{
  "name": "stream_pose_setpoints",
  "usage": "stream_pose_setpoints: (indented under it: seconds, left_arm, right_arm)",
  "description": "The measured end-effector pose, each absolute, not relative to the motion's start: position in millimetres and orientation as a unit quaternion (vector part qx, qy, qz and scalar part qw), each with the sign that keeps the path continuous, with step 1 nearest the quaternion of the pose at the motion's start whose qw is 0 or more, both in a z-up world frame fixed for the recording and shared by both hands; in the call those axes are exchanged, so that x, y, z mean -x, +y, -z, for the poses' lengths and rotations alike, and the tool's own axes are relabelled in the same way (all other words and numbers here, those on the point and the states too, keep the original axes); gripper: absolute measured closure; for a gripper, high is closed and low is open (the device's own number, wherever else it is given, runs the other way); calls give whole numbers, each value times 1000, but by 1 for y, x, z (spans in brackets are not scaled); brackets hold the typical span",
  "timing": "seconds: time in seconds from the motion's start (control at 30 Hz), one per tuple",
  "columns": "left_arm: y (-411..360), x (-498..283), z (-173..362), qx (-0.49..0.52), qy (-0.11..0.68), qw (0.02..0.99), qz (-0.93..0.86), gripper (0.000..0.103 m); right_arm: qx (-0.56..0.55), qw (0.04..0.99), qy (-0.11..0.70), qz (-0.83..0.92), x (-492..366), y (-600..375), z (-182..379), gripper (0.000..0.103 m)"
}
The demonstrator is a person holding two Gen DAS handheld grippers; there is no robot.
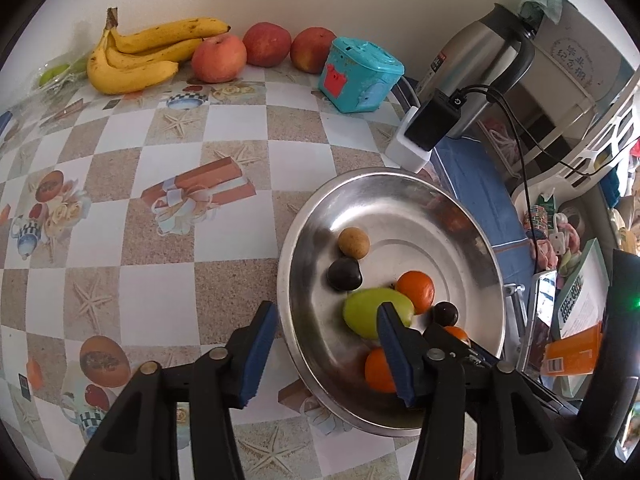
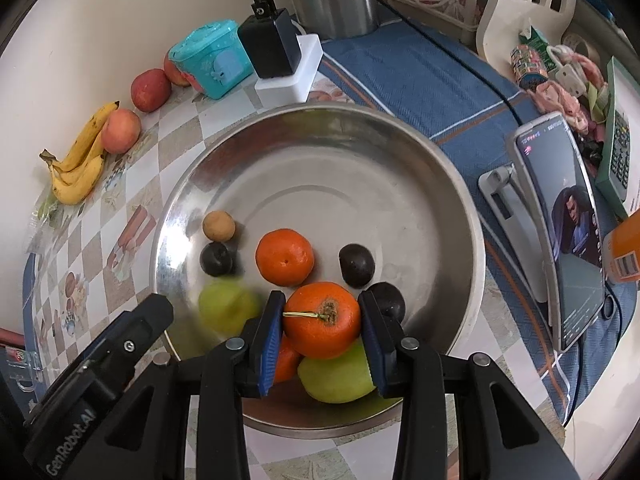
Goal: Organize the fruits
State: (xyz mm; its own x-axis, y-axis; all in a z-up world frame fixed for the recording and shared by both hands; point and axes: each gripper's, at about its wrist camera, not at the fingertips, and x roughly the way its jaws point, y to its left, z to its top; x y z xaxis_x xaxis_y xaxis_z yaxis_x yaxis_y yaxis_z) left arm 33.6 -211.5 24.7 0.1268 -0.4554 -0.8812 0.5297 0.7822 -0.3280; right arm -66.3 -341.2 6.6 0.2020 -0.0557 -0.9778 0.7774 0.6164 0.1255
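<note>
A big metal bowl (image 2: 320, 128) sat on the bench (image 1: 160, 220), which had a checked cloth with starfish and gift boxes on it.

The right tool (image 2: 322, 320) was closed on an orange (image 2: 322, 320). Its blue pads pressed the orange from both sides, just above the bowl. A stem stuck out of the orange toward the left pad. Under the orange lay a green fruit (image 2: 336, 376) and a bit of another orange fruit. Farther in lay a second orange (image 2: 285, 257), two dark plums (image 2: 357, 264), one more dark plum (image 2: 216, 259) and a small tan fruit (image 2: 218, 225).

The left tool (image 1: 326, 340) was open, with nothing between its pads. It stood over the near rim of the bowl: one pad was outside the bowl, above the bench, and the other was in front of a green fruit (image 1: 366, 312) lying in the bowl. That fruit looked blurry in the right view.

Along the wall, well apart from the bowl, lay bananas (image 1: 136, 56) and three apples (image 1: 218, 58). A teal box (image 1: 360, 74) stood beside the apples. A phone (image 2: 560, 232) leaned on a stand to the right of the bowl.
</note>
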Motion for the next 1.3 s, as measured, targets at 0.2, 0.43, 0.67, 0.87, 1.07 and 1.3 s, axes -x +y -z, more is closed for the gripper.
stream_pose_setpoints:
  seconds: [0.2, 0.43, 0.67, 0.87, 1.07, 1.3]
  left_arm:
    - [-204, -34, -31, -29, 570, 753, 326, 39]
    - [-186, -38, -39, -24, 567, 763, 309, 31]
    - [-163, -39, -40, -66, 552, 793, 249, 0]
    - [-136, -35, -24, -106, 557, 800, 195, 0]
    - [-106, -26, -12, -107, 576, 796, 154, 0]
    - [-71, -10, -18, -95, 577, 802, 124, 0]
  right_arm:
    - [-327, 707, 552, 298, 69, -340, -12, 64]
    - [-317, 710, 553, 298, 68, -335, -21, 64]
    - [-307, 731, 541, 281, 71, -322, -32, 64]
    - [-342, 748, 525, 218, 79, -306, -22, 64]
    - [-283, 761, 541, 219, 85, -279, -22, 39]
    - [-244, 777, 537, 218, 99, -259, -27, 16]
